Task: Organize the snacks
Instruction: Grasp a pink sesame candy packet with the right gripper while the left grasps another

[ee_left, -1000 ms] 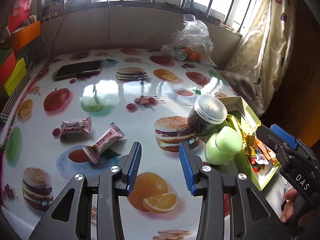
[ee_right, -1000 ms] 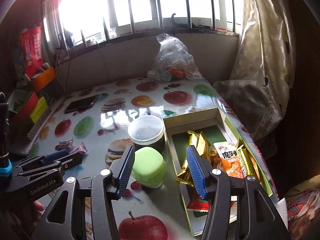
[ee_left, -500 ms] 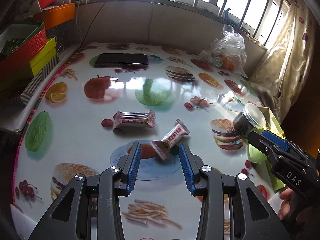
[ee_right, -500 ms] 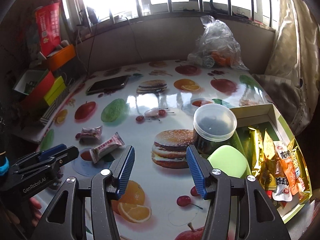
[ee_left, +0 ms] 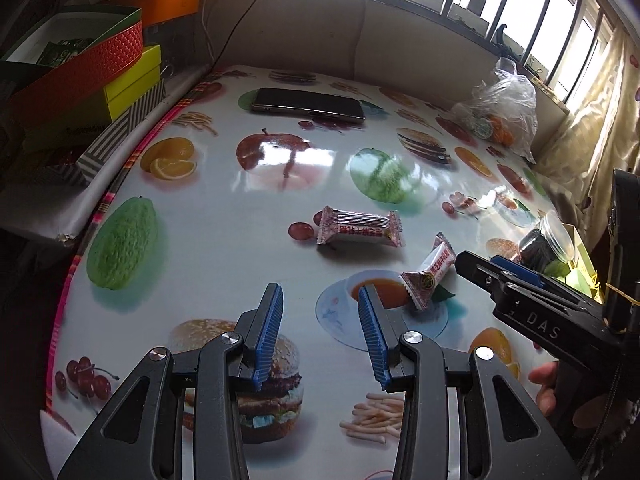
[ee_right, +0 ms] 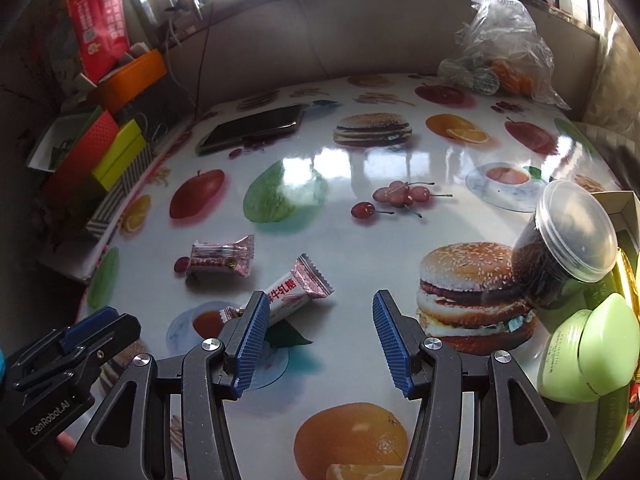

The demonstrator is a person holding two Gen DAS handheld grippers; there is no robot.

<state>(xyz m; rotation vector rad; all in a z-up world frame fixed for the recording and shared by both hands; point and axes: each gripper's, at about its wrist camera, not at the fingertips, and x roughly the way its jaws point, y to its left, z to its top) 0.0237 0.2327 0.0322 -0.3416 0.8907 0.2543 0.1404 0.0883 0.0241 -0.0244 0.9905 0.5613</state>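
Note:
Two wrapped candy bars lie on the fruit-print table [ee_left: 240, 216]. The farther bar [ee_left: 359, 228] [ee_right: 222, 258] lies flat. The nearer bar [ee_left: 430, 273] [ee_right: 290, 294] lies at an angle just past my right gripper's left finger [ee_right: 250, 334]. My left gripper [ee_left: 320, 320] is open and empty, left of and short of both bars. My right gripper [ee_right: 316, 328] is open and empty above the table; it shows from the side in the left wrist view [ee_left: 500, 276]. The snack box [ee_right: 622, 216] with gold-wrapped snacks sits at the far right edge.
A clear-lidded jar of dark contents [ee_right: 560, 248] and a green jar [ee_right: 588, 356] stand beside the box. A phone [ee_left: 308, 105] lies at the back. A plastic bag of oranges [ee_right: 500, 56] sits back right. Stacked coloured boxes [ee_left: 80, 76] line the left.
Both grippers have swung left, away from the snack box and jars, toward the two candy bars. The nearer bar now sits close to the right gripper's left finger. Both stayed open.

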